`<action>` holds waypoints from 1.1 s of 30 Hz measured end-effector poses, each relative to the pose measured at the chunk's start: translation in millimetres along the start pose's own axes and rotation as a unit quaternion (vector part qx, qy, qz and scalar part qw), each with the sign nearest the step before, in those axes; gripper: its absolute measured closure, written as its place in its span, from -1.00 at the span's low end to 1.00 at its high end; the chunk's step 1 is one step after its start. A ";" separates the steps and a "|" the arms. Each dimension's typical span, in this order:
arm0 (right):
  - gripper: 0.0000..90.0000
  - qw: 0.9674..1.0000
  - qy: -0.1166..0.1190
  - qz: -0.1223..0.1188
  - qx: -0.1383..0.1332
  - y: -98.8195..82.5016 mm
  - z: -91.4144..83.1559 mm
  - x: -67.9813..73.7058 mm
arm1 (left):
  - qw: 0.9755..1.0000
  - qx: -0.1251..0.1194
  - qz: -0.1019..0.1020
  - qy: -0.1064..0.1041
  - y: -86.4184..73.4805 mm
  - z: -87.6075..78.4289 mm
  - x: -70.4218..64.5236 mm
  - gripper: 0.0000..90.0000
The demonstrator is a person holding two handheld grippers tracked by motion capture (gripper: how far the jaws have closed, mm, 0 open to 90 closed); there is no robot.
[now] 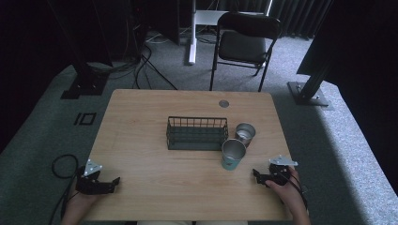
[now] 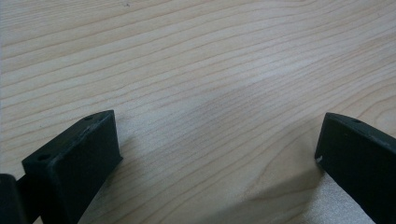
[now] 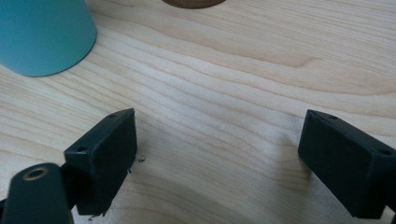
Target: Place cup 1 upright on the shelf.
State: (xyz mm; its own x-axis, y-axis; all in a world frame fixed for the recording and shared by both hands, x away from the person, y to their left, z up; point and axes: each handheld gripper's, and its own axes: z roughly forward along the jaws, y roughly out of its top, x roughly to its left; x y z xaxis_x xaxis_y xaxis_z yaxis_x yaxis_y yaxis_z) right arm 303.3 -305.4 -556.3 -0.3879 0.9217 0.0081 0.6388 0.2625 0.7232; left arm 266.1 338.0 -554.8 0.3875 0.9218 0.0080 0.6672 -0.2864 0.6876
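A dark wire basket (image 1: 197, 132) stands in the middle of the wooden table (image 1: 141, 122). Right of it are two metal cups: a teal one (image 1: 233, 154) nearer me and a brownish one (image 1: 245, 134) behind it. My left gripper (image 1: 114, 182) rests at the table's near left edge, jaws wide apart over bare wood (image 2: 219, 135). My right gripper (image 1: 257, 174) lies at the near right, open, just right of the teal cup (image 3: 42, 32); bare wood lies between its jaws (image 3: 217, 135).
A black folding chair (image 1: 244, 44) stands beyond the far edge of the table. A round grommet (image 1: 224, 103) sits in the tabletop near the far right. Dark frame posts (image 1: 312, 75) and cables (image 1: 141, 65) stand on the grey carpet around it.
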 end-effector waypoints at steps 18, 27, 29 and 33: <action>-0.75 1.000 0.000 0.000 0.000 0.0 0.1 0.0 | 1.000 0.004 -0.002 0.004 -0.6 -1.8 2.0 -0.99; -0.75 1.000 0.000 0.000 0.000 0.0 0.1 0.1 | 1.000 -0.018 0.018 -0.009 1.6 -6.0 -3.9 -0.99; -0.75 1.000 0.000 0.000 0.000 0.0 0.0 0.1 | 0.999 -0.022 0.018 -0.018 2.2 -6.6 -4.5 -0.99; -0.75 1.000 0.000 0.000 0.000 0.0 0.1 0.1 | 0.999 -0.021 0.024 -0.035 3.5 -5.6 -8.6 -0.99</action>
State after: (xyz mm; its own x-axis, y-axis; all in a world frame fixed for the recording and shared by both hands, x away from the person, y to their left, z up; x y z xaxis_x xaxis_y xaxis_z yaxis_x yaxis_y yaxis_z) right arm 303.3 -305.3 -556.4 -0.3882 0.9216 0.0074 0.6384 0.2631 0.7233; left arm 261.6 330.6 -548.4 0.4627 0.8865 -0.0072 0.6199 -0.3178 0.7174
